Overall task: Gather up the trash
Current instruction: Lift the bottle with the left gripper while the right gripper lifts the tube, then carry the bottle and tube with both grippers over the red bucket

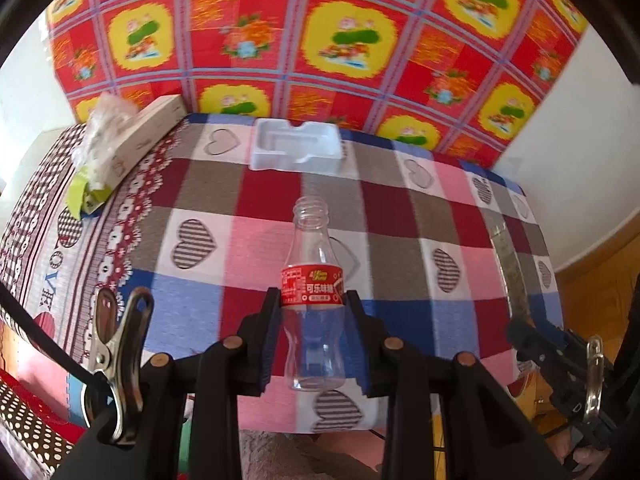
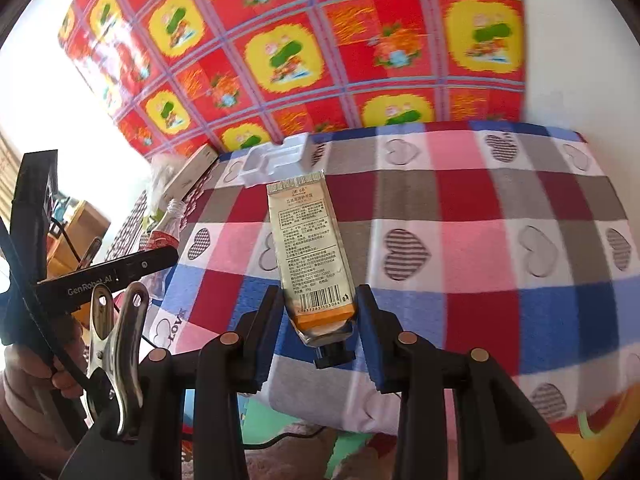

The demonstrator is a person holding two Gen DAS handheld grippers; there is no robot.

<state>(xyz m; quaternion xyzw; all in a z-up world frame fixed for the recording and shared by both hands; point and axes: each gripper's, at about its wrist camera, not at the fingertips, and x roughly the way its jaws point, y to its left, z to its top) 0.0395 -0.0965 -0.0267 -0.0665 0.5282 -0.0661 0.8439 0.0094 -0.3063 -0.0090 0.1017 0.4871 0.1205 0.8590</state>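
My left gripper is shut on an empty clear plastic bottle with a red label, held upright above the near edge of the table. The bottle also shows at the left of the right wrist view. My right gripper is shut on a gold cream tube with a black cap at the bottom, held above the checked tablecloth. A white foam tray lies at the far edge of the table; it also shows in the right wrist view.
A long cardboard box and a crumpled clear plastic bag lie at the table's far left. A red and yellow patterned cloth hangs behind. The right gripper's body is at the lower right of the left wrist view.
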